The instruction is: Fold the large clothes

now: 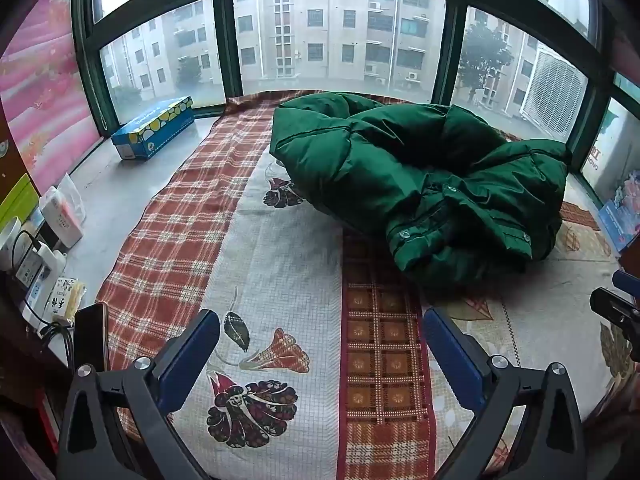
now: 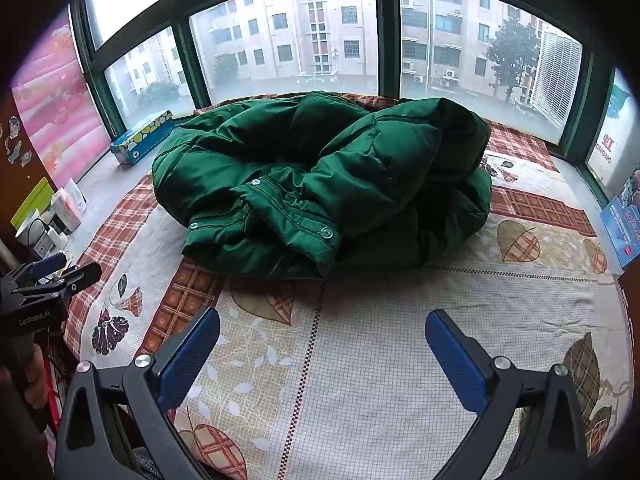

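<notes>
- Your left gripper (image 1: 320, 344) hovers over the patterned blanket (image 1: 280, 248), jaws spread wide with nothing between the blue pads.
- Your right gripper (image 2: 322, 344) hangs likewise above the blanket's pale checked part, jaws wide apart and empty.
- Each gripper shows at the edge of the other's view, so you hold them side by side, both short of the garment.
- Ahead of you lies the green puffer jacket (image 2: 320, 184), crumpled in a heap on the blanket, its snap-button placket turned toward you, touched by neither gripper.
- To your left, a phone (image 1: 90, 336) and power strip (image 1: 36, 280) sit at the ledge.
- Farther back, a blue tissue box (image 1: 154, 128) rests by the window (image 1: 340, 36).
</notes>
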`<state>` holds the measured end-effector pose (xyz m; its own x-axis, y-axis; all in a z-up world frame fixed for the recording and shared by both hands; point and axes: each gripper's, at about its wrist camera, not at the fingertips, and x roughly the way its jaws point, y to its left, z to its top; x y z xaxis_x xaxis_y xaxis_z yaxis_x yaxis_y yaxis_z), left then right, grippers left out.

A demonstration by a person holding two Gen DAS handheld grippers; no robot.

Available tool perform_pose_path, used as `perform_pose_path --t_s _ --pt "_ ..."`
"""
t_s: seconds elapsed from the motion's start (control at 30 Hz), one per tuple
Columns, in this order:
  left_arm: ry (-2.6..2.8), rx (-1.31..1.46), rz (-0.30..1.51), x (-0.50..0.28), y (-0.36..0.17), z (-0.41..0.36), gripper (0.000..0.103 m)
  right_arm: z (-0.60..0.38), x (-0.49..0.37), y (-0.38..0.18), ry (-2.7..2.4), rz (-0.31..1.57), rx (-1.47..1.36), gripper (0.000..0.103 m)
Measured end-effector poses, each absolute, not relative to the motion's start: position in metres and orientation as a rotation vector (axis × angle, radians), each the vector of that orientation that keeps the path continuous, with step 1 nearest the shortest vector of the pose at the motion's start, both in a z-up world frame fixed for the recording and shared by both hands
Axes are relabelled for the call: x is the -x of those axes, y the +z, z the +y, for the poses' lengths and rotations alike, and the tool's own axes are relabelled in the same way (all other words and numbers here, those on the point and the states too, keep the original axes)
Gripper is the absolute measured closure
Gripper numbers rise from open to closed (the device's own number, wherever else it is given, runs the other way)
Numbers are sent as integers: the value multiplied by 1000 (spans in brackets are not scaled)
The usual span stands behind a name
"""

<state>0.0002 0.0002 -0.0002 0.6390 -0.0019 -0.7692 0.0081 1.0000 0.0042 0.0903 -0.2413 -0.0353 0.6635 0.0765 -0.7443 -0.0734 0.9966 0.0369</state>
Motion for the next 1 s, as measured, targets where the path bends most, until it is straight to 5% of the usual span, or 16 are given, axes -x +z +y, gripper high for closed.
perform_pose_path --t_s 1.0 --pt "-105 -18 910 -1 -5 -29 0 -234 -92 -38 94 838 3 0"
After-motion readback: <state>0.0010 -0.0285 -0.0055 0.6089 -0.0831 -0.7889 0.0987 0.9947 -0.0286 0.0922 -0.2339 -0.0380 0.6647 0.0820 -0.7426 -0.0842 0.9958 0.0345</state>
